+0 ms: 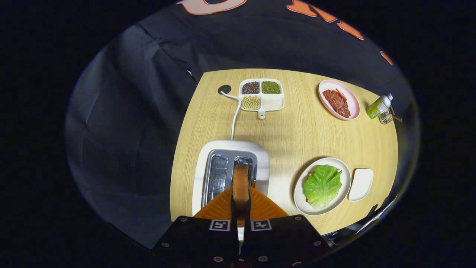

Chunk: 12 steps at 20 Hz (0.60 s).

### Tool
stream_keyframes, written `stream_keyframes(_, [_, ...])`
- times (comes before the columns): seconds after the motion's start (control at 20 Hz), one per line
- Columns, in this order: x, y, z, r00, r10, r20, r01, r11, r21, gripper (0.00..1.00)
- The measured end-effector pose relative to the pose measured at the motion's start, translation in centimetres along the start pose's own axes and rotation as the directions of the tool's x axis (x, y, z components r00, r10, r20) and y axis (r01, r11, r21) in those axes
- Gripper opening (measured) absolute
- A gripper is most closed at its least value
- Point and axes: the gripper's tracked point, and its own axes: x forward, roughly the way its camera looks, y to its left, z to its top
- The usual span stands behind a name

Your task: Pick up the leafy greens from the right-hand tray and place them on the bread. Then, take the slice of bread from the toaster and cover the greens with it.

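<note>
Bread slice [240, 182] in tool [240, 208] above toaster [230, 163]

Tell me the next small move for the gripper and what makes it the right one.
Probably carry the bread slice across to the round plate. The gripper is shut on the slice above the toaster, and the leafy greens already lie on the plate, uncovered. The slice's lower end is hidden, so lift clear first.

Bright tabletop, sharp, fisheye-warped edges
</note>
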Motion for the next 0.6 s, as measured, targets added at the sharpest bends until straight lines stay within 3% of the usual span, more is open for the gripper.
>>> stream_keyframes(0.4, [-7.2, -2.0, 2.8, 0.988, 0.087, 0.13, -0.093, 0.995, 0.041, 0.06])
stream_keyframes(0.6, [-9.4, -6.4, 2.7, 0.983, 0.072, 0.169, -0.084, 0.994, 0.063, 0.06])
